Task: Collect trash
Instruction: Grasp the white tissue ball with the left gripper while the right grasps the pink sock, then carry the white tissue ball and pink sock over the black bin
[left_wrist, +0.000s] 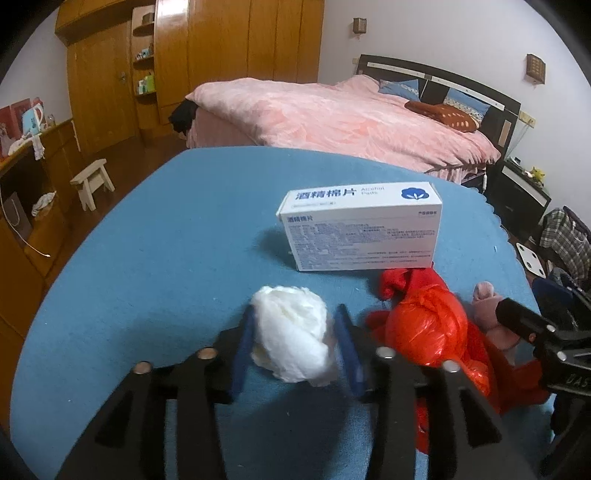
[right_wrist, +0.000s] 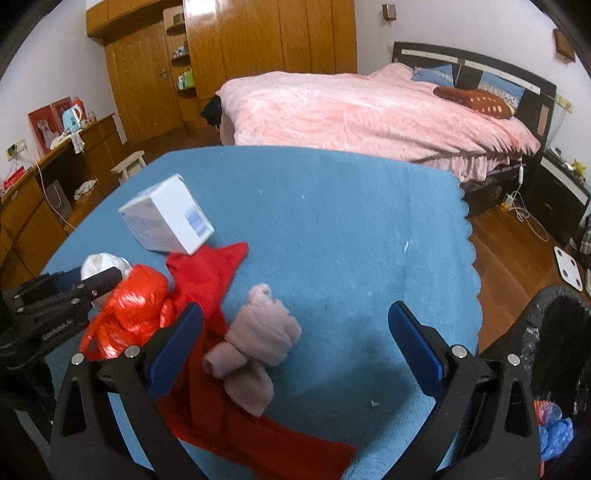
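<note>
**Tissue wad being gripped — bin drop still to come**

The left hand-held gripper is narrowed around the white tissue wad on the blue worktop; firm pad contact cannot be told. The wad's long axis runs from 11 to 5 o'clock. Next, a lift toward the bin is called for — the right hand-held gripper stands wide, empty.

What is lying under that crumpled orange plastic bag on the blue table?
A red cloth spreads from under the orange plastic bag across the blue table. Anything else beneath the bag is covered.
</note>
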